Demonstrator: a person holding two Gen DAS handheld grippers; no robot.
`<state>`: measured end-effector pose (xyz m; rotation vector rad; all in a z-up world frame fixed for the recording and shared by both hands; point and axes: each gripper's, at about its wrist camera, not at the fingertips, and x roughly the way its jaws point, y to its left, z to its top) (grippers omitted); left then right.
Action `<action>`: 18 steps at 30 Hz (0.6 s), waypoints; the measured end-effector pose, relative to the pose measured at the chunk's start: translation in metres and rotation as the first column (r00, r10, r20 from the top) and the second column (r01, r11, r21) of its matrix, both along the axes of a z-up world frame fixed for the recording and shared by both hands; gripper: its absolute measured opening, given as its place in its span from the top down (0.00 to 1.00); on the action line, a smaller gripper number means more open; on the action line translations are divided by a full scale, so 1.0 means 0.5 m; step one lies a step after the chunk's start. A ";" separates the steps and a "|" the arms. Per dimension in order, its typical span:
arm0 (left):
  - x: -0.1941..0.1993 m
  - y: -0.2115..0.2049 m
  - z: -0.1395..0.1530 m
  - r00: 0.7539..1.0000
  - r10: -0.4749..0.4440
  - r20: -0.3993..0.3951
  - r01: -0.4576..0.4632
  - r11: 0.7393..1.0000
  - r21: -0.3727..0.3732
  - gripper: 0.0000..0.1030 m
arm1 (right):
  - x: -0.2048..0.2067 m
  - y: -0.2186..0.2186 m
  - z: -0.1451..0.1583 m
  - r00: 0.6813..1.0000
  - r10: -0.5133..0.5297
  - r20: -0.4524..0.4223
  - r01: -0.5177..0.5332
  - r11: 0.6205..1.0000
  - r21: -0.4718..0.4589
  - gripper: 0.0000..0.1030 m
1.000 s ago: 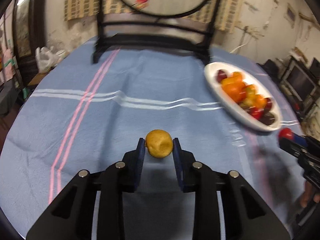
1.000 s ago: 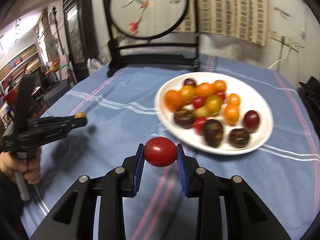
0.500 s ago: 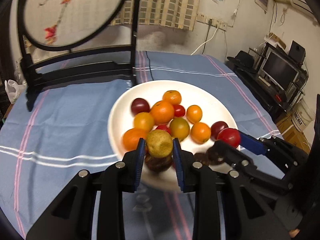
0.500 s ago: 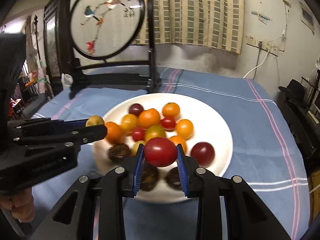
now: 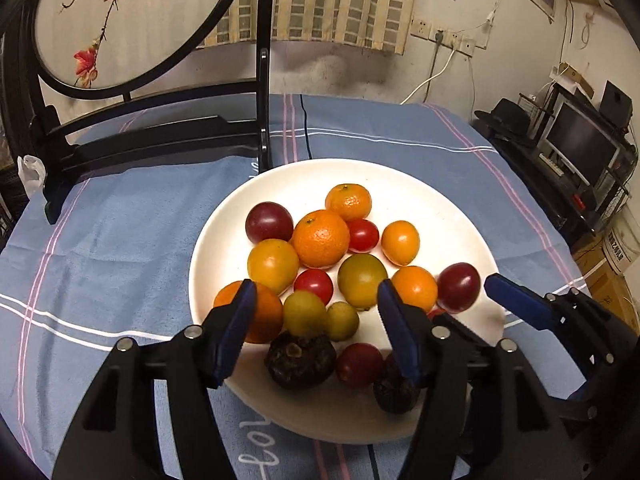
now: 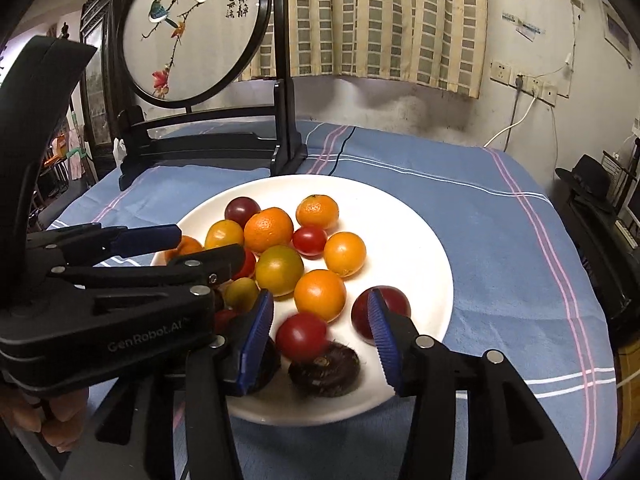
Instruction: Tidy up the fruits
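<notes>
A white plate [image 5: 440, 208] [image 6: 408, 216] on the blue cloth holds several fruits: oranges, red tomatoes, yellow-green fruits, dark purple ones. My left gripper [image 5: 314, 306] is open above the plate's near edge; a small yellow-green fruit [image 5: 305, 312] lies between its fingers on the plate. My right gripper [image 6: 320, 320] is open over the plate's near right part; a red tomato [image 6: 302, 336] sits blurred just below its fingers, beside a dark fruit [image 6: 324, 368]. Each gripper shows in the other's view, the left [image 6: 140, 256] and the right [image 5: 520, 304].
A black wooden stand with a round painted screen [image 6: 192, 28] [image 5: 120, 20] stands at the table's far side behind the plate. A black cable [image 6: 340, 152] runs over the cloth. A monitor and shelves [image 5: 576, 148] stand right of the table.
Both grippers have opened over the plate. The left let go of the yellow-green fruit and the right let go of the red tomato; both fruits now lie on the plate.
</notes>
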<state>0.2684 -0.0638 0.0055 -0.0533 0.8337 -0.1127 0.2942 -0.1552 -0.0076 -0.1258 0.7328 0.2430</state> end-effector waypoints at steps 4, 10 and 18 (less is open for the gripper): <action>-0.024 0.008 0.016 1.000 0.006 0.010 -0.006 1.000 -0.012 0.32 | -0.028 -0.001 0.013 1.000 -0.003 0.005 0.003 1.000 -0.007 0.40; -0.084 0.012 0.043 0.999 0.008 0.042 -0.007 1.000 -0.018 0.17 | -0.079 -0.007 0.023 1.000 -0.022 -0.013 0.023 1.000 0.008 0.17; -0.175 0.018 0.055 0.998 -0.007 0.066 0.009 1.000 -0.024 0.11 | -0.151 -0.010 0.024 0.999 -0.043 -0.032 0.044 0.998 0.034 0.09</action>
